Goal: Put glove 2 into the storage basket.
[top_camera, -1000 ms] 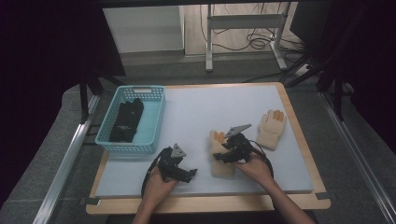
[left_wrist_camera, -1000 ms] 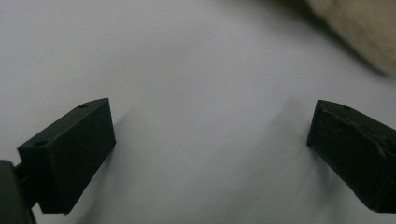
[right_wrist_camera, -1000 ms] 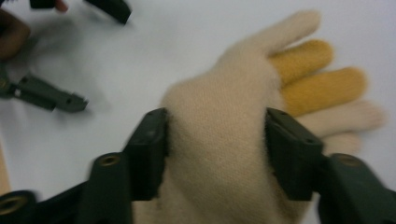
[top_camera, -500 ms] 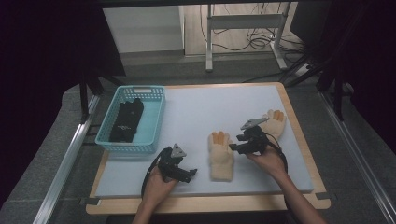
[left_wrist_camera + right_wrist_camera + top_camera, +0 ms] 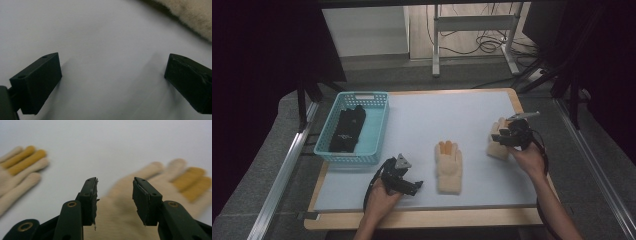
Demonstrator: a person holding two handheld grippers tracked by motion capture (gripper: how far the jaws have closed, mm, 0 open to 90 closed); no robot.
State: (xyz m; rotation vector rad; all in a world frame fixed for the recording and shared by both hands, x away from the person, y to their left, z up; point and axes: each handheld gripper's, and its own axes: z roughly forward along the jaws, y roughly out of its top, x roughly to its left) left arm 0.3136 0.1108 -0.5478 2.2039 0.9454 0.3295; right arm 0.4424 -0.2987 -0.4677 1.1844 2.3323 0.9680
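Two cream gloves with orange fingers lie palm-down on the pale table. My right gripper [image 5: 508, 134] hovers over the right glove [image 5: 497, 148]. Its jaws have just been closing and stand partly apart, with nothing pinched. In the right gripper view this gripper [image 5: 115, 181] looks down on the right glove [image 5: 120, 217] just past its jaw tips, and the middle glove [image 5: 20, 167] lies off to the left. My left gripper [image 5: 416, 186] rests near the front edge, left of the middle glove [image 5: 448, 166]. In the left gripper view it [image 5: 112, 56] is wide open over bare table, with a glove's edge [image 5: 192, 17] at the top right.
A light blue basket [image 5: 377, 131] at the table's left holds black gloves [image 5: 347, 129]. The table's wooden rim [image 5: 422, 219] runs along the front. Metal frame rails flank the table, and cables lie on the floor behind it.
My right gripper has moved right and away from the middle glove to above the right glove, and its jaws have narrowed. The left gripper has stayed where it was.
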